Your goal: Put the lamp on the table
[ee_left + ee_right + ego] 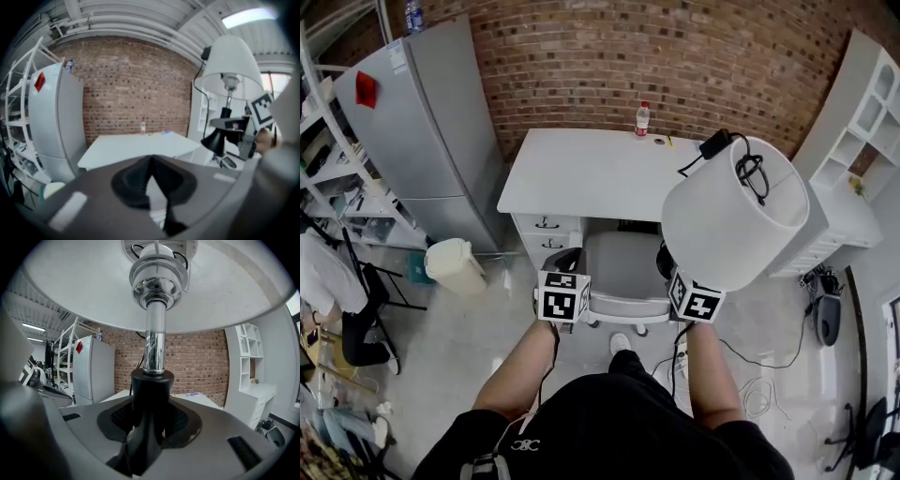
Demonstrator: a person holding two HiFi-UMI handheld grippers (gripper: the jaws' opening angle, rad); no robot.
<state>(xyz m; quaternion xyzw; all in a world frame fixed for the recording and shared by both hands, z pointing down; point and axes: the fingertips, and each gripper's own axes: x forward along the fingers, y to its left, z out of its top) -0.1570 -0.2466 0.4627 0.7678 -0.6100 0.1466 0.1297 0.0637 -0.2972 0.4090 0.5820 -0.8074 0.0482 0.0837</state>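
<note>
I hold a lamp with a white shade [733, 217] off the floor, in front of the white table [591, 173]. My right gripper [147, 427] is shut on the lamp's black base neck [151, 394], under the chrome stem [154, 348]. The shade hides its jaws in the head view, where only its marker cube [696, 298] shows. The lamp's black cord and plug [714, 145] hang over the shade's top. My left gripper [150, 161] is shut and holds nothing, level with the right one. The left gripper view shows the lamp [232, 61] at the right and the table [131, 145] ahead.
A grey office chair [623, 272] stands between me and the table. A water bottle [643, 118] stands at the table's far edge. There is a grey fridge [431, 131] and a bin [457, 265] on the left, white shelves [862, 122] on the right and cables [759, 394] on the floor.
</note>
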